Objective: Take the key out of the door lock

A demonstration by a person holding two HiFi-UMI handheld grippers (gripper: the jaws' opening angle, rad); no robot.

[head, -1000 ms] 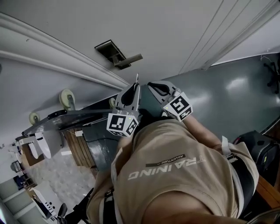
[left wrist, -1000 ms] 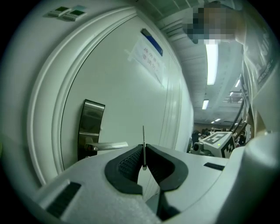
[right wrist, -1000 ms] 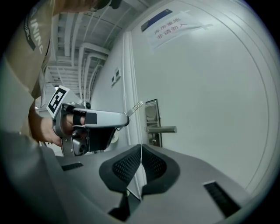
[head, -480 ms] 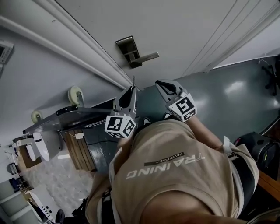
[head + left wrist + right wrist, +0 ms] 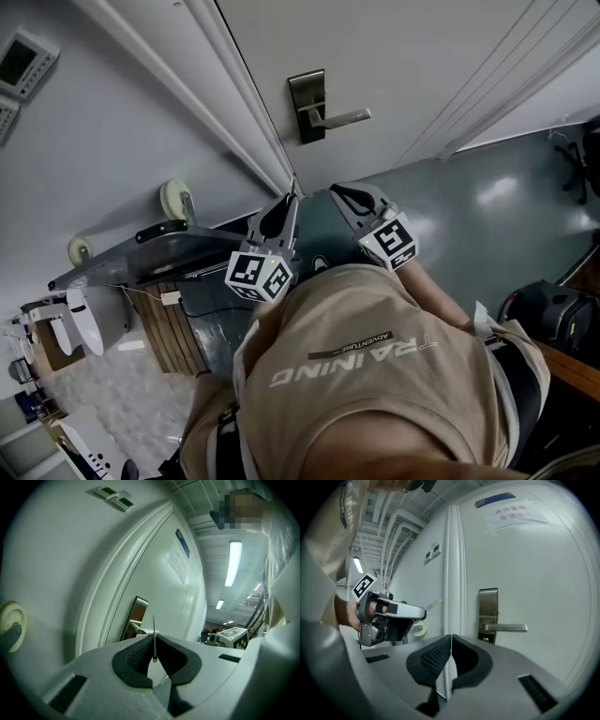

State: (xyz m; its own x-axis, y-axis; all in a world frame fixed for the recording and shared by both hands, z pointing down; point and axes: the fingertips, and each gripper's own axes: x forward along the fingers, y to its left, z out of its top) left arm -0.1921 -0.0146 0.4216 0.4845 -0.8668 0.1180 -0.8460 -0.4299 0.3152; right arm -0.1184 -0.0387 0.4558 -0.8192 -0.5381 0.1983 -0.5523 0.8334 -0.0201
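As it clamps the key (image 5: pixel 153 631), left hand-held gripper (image 5: pixel 290 198) faces door (image 5: pixel 412 56).

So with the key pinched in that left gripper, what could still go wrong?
The left gripper pinches the key only at its very tip, with the thin blade sticking out. It could twist or slip free and drop to the floor. The blade also points toward the door frame, so a bump there might knock it loose.
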